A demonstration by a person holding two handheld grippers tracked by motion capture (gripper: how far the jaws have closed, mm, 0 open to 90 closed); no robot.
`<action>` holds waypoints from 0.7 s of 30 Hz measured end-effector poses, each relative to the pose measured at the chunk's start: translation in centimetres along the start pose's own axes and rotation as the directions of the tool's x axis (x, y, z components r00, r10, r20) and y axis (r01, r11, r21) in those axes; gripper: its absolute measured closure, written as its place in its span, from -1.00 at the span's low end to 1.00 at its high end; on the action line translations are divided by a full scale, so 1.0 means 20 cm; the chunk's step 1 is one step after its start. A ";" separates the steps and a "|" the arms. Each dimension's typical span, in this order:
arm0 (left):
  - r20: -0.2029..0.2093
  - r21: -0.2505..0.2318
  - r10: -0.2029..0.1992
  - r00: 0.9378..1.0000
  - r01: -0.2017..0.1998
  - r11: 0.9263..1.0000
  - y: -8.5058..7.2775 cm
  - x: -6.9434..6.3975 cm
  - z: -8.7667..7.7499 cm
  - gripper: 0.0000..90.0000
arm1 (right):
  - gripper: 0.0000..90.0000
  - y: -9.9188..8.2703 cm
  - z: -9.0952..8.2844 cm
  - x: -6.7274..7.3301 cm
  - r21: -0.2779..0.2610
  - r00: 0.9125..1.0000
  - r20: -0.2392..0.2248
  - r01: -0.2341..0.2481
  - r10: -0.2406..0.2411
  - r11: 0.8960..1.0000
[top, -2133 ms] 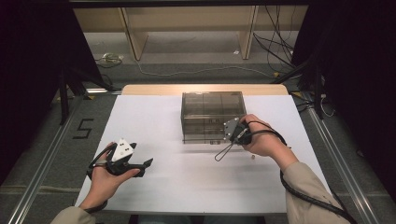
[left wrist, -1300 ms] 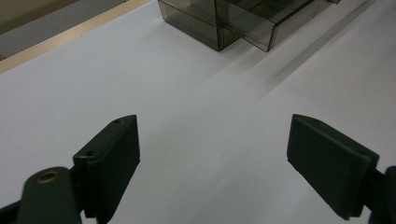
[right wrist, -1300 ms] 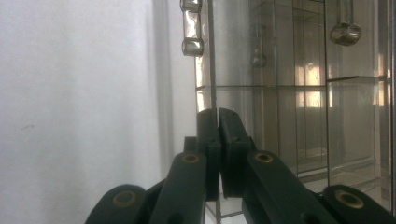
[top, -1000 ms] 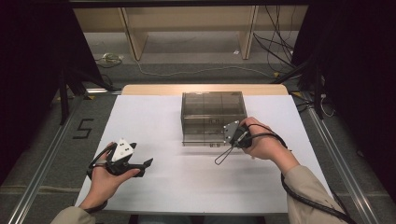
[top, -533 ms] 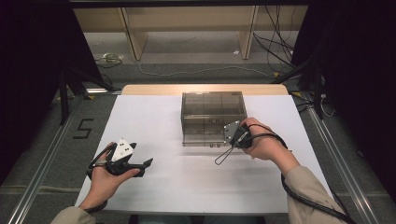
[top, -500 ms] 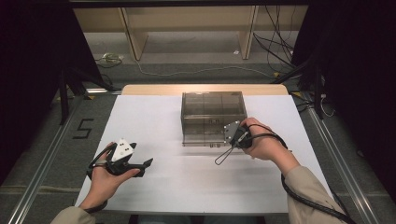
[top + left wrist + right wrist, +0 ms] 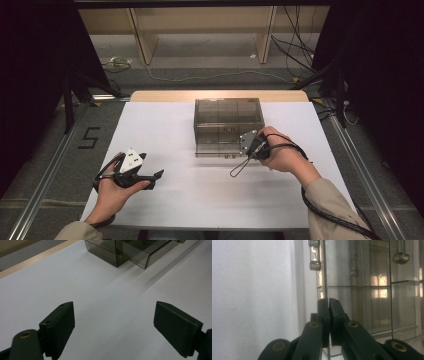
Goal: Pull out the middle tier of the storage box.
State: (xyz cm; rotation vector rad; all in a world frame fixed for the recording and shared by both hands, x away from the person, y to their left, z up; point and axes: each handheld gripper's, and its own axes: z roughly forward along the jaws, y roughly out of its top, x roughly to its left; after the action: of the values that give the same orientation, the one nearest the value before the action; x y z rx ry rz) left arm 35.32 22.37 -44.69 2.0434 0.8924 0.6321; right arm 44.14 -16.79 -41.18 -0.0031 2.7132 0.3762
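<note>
left gripper point(image 7: 150, 176) jaws wide apart — right gripper point(image 7: 328, 305) closed.

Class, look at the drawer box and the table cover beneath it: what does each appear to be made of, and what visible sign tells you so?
Drawer box: probably smoke-tinted clear plastic, glossy; you see its inner dividers through the walls, and light glints on them in the right gripper view.
Table cover: looks like matte white paper or laminate; flat, even, no glare. Which one is unclear.
Table edge: seems pale wood or wood-look board, from its tan colour.
</note>
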 end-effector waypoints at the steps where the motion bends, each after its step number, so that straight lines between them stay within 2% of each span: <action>1: 0.000 0.000 0.000 1.000 0.000 1.000 0.00 0.00 0.00 -0.62 | 0.98 0.00 0.00 0.00 0.000 1.000 -0.001 -0.001 0.001 1.000; 21: 0.000 0.001 0.000 1.000 0.000 1.000 0.00 0.00 0.00 -0.62 | 0.98 0.00 0.00 0.01 0.009 1.000 -0.004 0.008 -0.008 1.000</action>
State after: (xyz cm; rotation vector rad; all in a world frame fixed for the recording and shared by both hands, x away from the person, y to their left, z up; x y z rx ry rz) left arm 35.32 22.39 -44.67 2.0447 0.8925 0.6317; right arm 43.99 -16.79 -41.13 -0.0125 2.7176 0.3621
